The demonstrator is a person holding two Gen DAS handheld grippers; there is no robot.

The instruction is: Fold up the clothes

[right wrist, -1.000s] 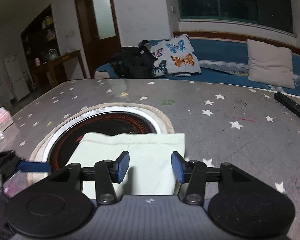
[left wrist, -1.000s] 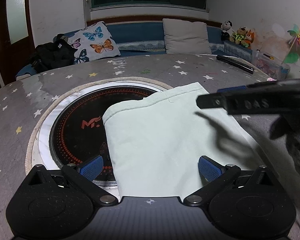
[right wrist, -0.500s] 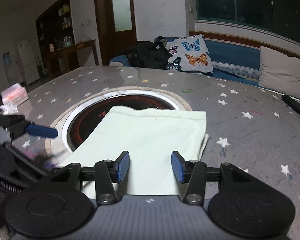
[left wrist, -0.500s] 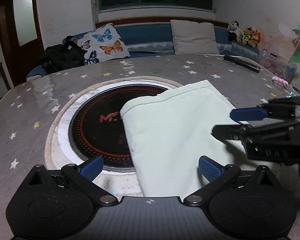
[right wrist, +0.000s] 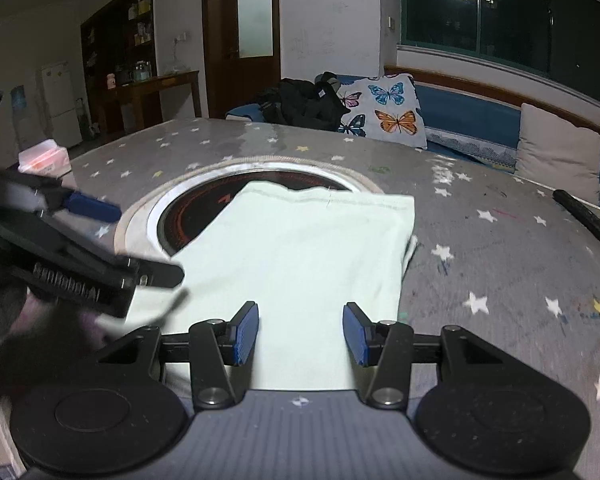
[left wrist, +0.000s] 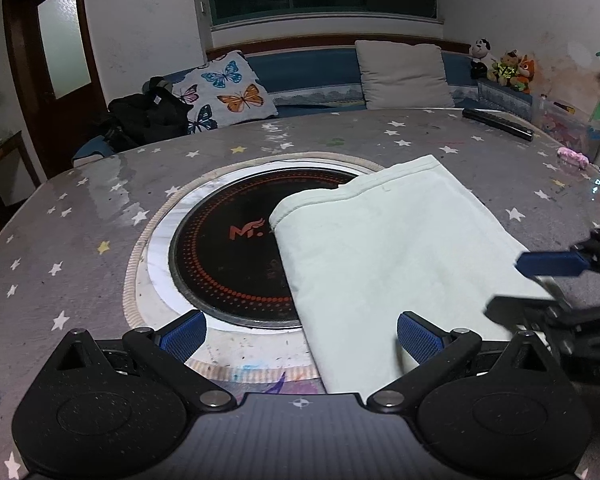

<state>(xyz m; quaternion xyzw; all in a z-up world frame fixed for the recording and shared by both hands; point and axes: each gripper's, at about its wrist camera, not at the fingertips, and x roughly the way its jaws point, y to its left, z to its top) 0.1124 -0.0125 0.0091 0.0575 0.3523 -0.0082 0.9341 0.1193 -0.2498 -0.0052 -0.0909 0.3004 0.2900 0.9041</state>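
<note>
A pale green folded cloth (left wrist: pixel 380 256) lies flat on the star-patterned table (left wrist: pixel 80 232), its far left part over the round black cooktop (left wrist: pixel 228 248). My left gripper (left wrist: pixel 300 338) stands wide open above the cloth's near left edge, with nothing between its pads. My right gripper (right wrist: pixel 300 334) hovers over the near end of the cloth (right wrist: pixel 312 248), open with a gap between its blue pads. In the left wrist view the right gripper (left wrist: pixel 540 288) is at the cloth's near right corner. In the right wrist view the left gripper (right wrist: pixel 128 240) is beside the cloth's left edge.
A black remote (left wrist: pixel 496 124) lies at the table's far right, with a small pink item (left wrist: pixel 574 157) near it. A pink-and-white box (right wrist: pixel 44 156) sits at the table's left edge. A sofa with cushions (left wrist: pixel 404 76) and a black bag (left wrist: pixel 144 116) runs behind the table.
Both grippers have drawn back toward the cloth's near end. In the left wrist view the right gripper has dropped from above the cloth to its near right corner. The cloth stays flat.
</note>
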